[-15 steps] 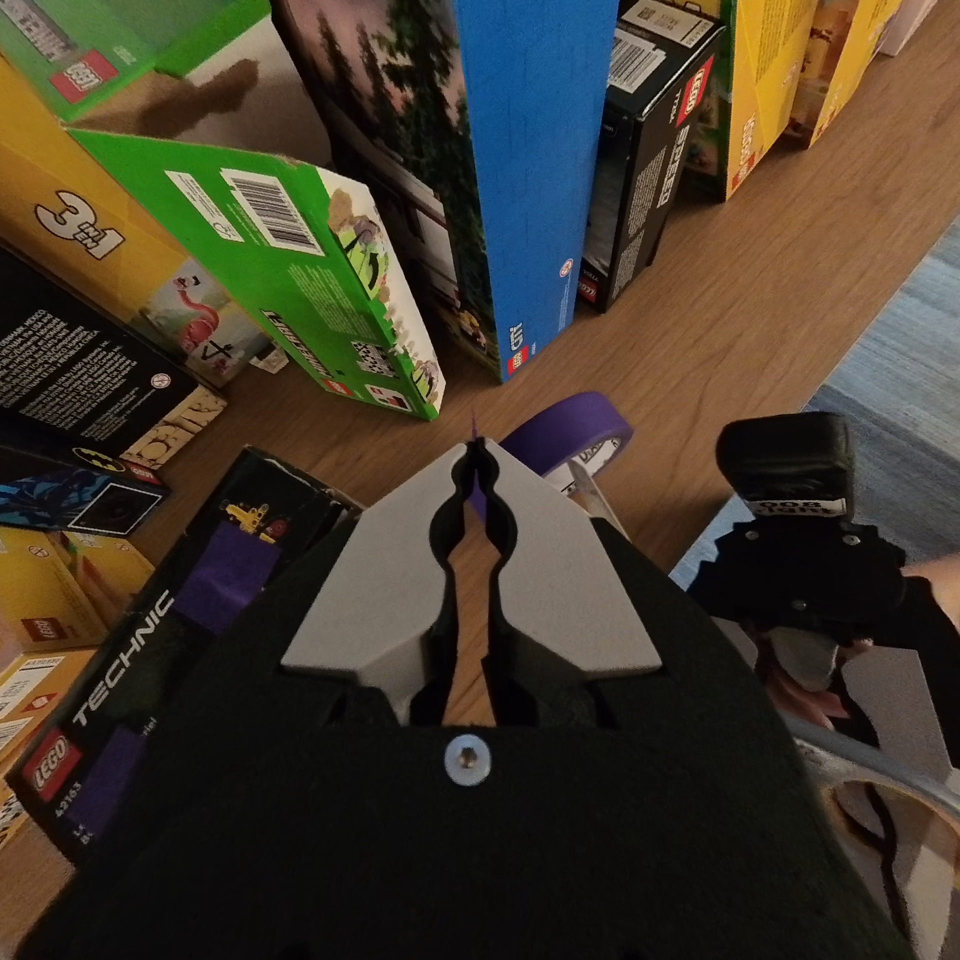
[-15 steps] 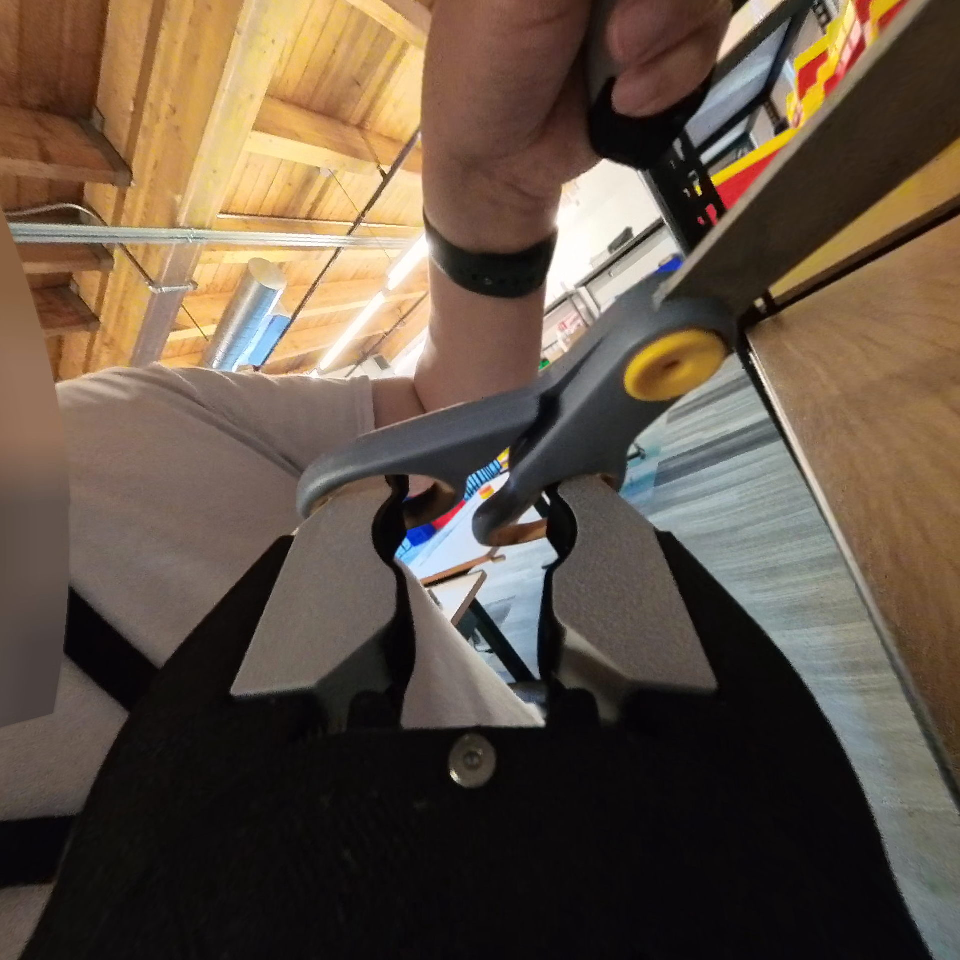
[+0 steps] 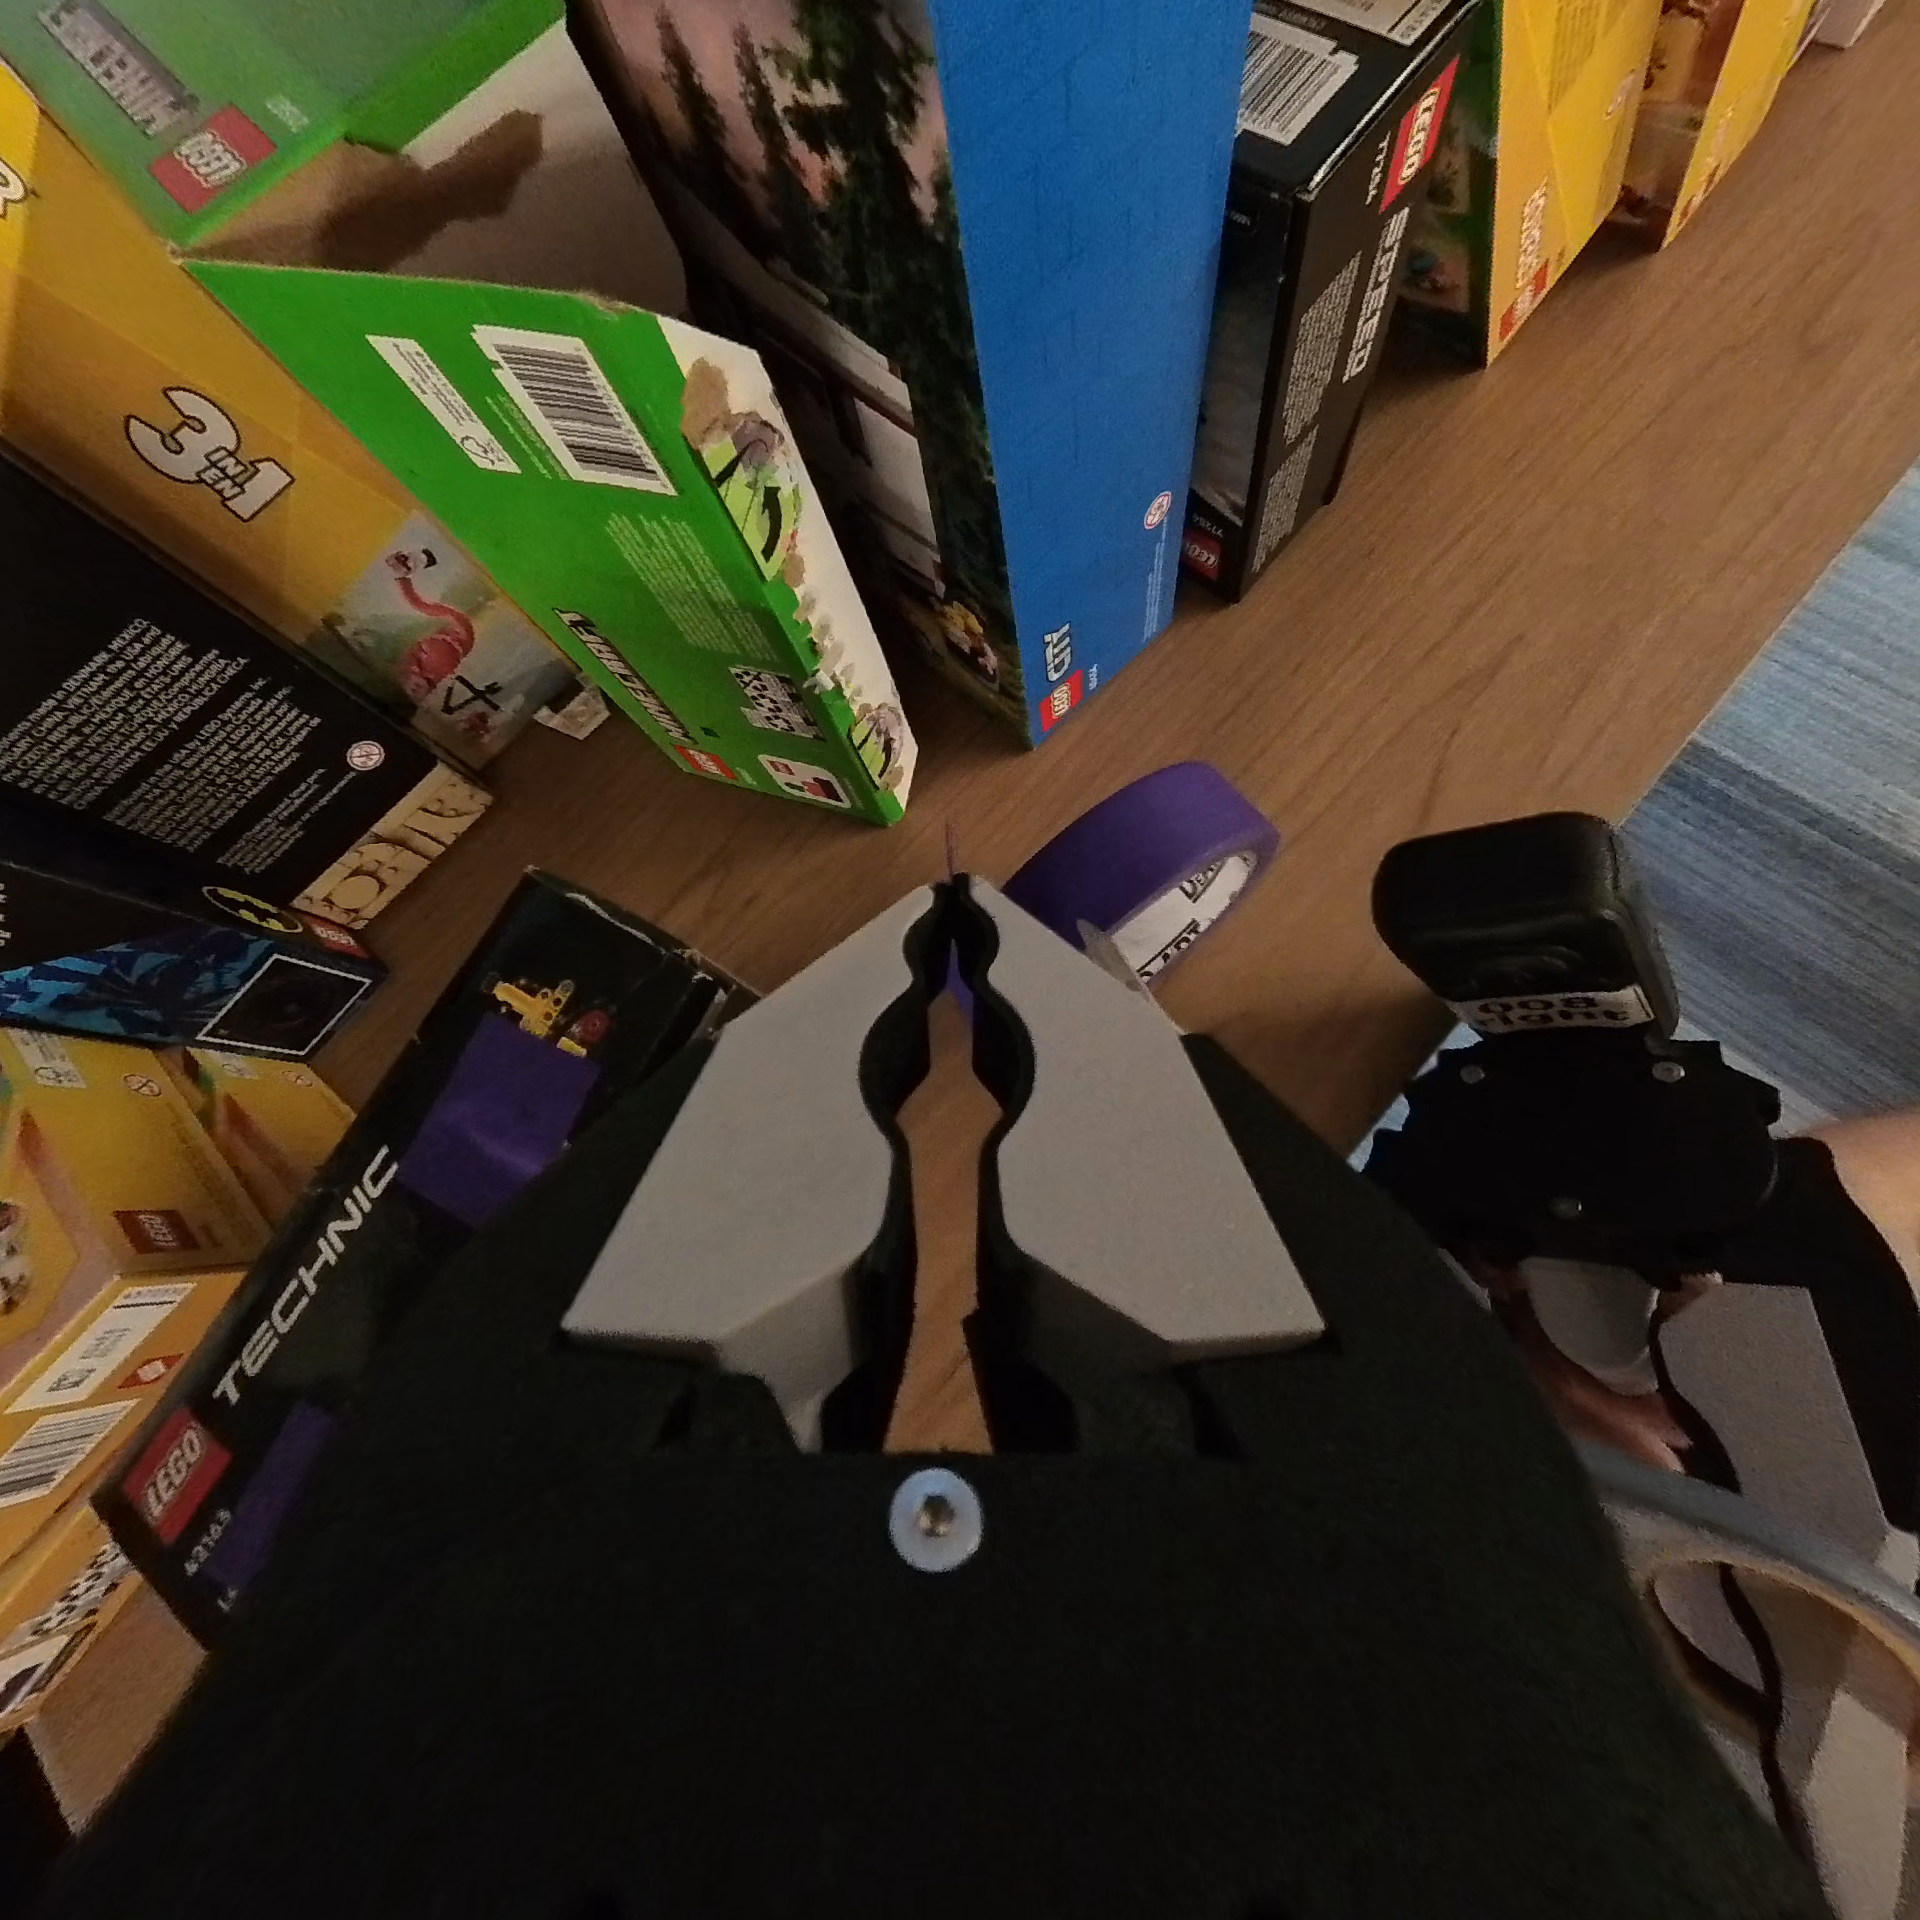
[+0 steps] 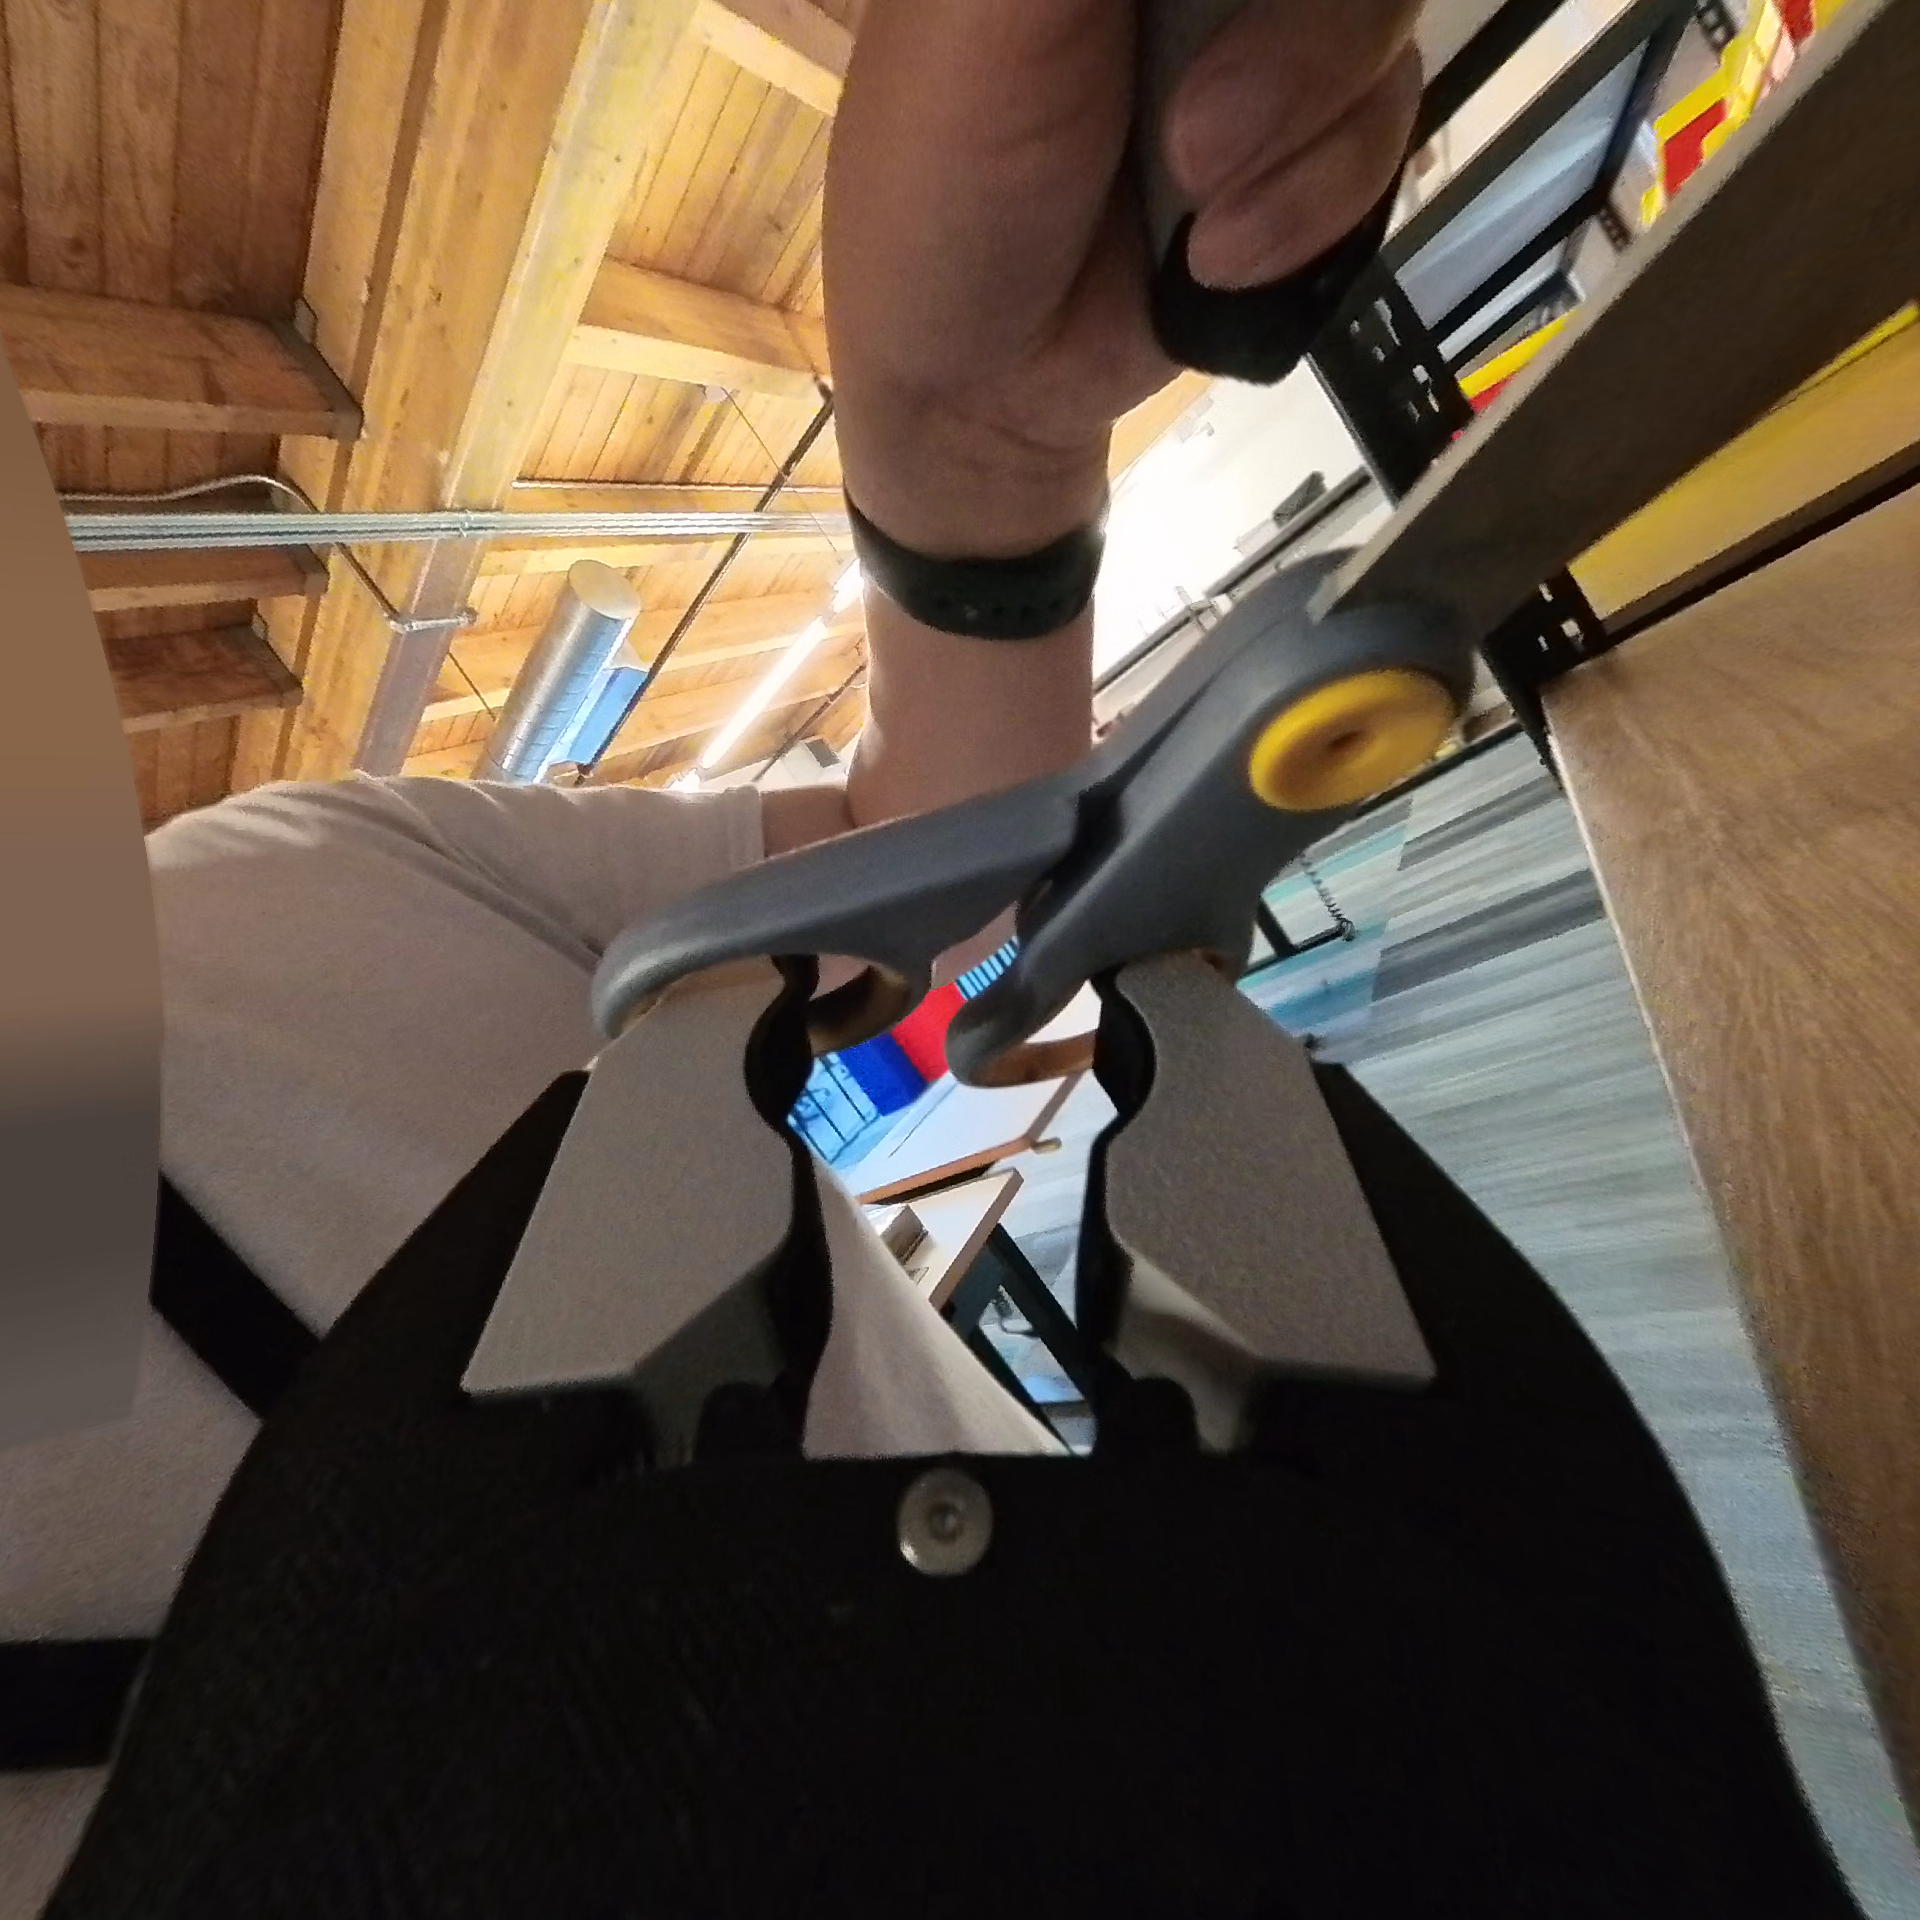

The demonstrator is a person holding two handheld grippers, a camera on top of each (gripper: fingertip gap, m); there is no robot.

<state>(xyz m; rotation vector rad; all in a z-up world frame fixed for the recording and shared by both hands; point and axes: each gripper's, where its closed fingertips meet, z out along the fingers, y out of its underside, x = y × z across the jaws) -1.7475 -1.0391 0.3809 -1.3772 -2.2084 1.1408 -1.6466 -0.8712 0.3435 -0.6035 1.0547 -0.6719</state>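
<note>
My left gripper point(image 3: 956, 894) is shut on a thin strip of purple tape point(image 3: 962, 987), held upright over the wooden table point(image 3: 1455, 582). The purple tape roll point(image 3: 1132, 852) stands just behind its fingertips. A pale blade point(image 3: 1127, 961) lies against the roll. A black box point(image 3: 343, 1226) with purple tape patches sits at the left gripper's left. My right gripper point(image 4: 951, 997) grips the grey handles of scissors point(image 4: 914, 883) with a yellow pivot point(image 4: 1351, 738). Their blade runs up to the right. The right gripper's black body also shows in the left wrist view point(image 3: 1538, 1039).
Many toy boxes crowd the table's far side: a green one point(image 3: 623, 520), a tall blue one point(image 3: 1091, 364), black ones point(image 3: 1320, 343) and yellow ones point(image 3: 1548, 156). A person's hand with a black wristband point(image 4: 977, 582) is above the scissors. The table's edge point(image 4: 1714, 1039) is at right. Tip to tip, the grippers are about 20 cm apart.
</note>
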